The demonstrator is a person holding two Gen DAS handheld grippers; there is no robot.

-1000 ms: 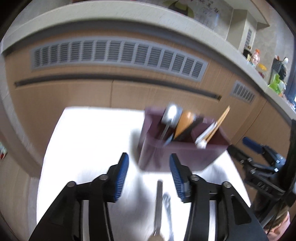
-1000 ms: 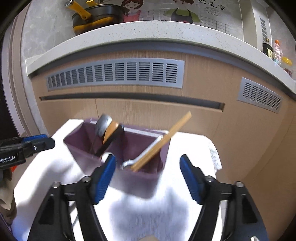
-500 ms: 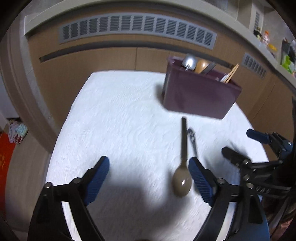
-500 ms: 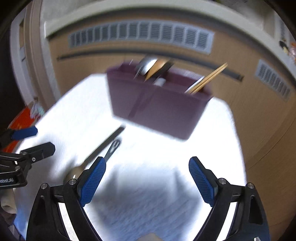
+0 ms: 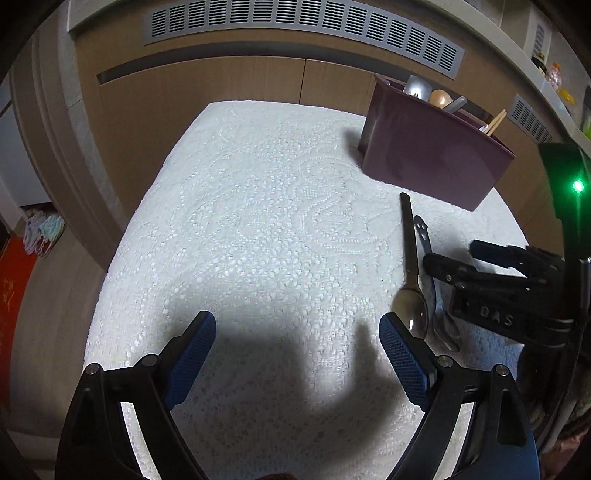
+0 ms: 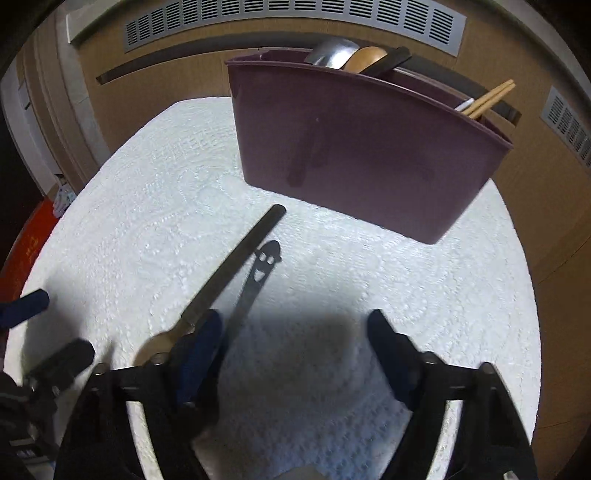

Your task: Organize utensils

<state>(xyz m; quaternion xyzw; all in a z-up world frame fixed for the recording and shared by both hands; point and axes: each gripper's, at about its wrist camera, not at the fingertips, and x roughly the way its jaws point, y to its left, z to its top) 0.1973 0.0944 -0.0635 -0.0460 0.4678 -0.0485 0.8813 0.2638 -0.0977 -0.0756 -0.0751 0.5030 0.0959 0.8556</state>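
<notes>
A dark purple utensil holder [image 5: 432, 155] [image 6: 362, 155] stands at the table's far right with a ladle, a wooden spoon and chopsticks [image 6: 489, 98] in it. Two metal spoons lie side by side on the white cloth: a large spoon [image 5: 412, 266] [image 6: 236, 258] and a smaller spoon with a smiley-face handle [image 5: 432, 273] [image 6: 258, 273]. My left gripper [image 5: 295, 358] is open and empty, just left of the spoon bowls. My right gripper [image 6: 295, 350] is open and empty, low over the cloth; its left finger [image 6: 199, 350] covers the spoons' bowl ends.
The table is covered by a white lace cloth [image 5: 258, 240]. Wooden cabinet fronts with a vent grille [image 5: 295, 22] rise behind it. The right gripper's body [image 5: 509, 284] shows at the right of the left wrist view.
Both grippers have pulled back and tilted down from the holder toward the table. The two spoons are now in full view, and the right gripper has come down beside them.
</notes>
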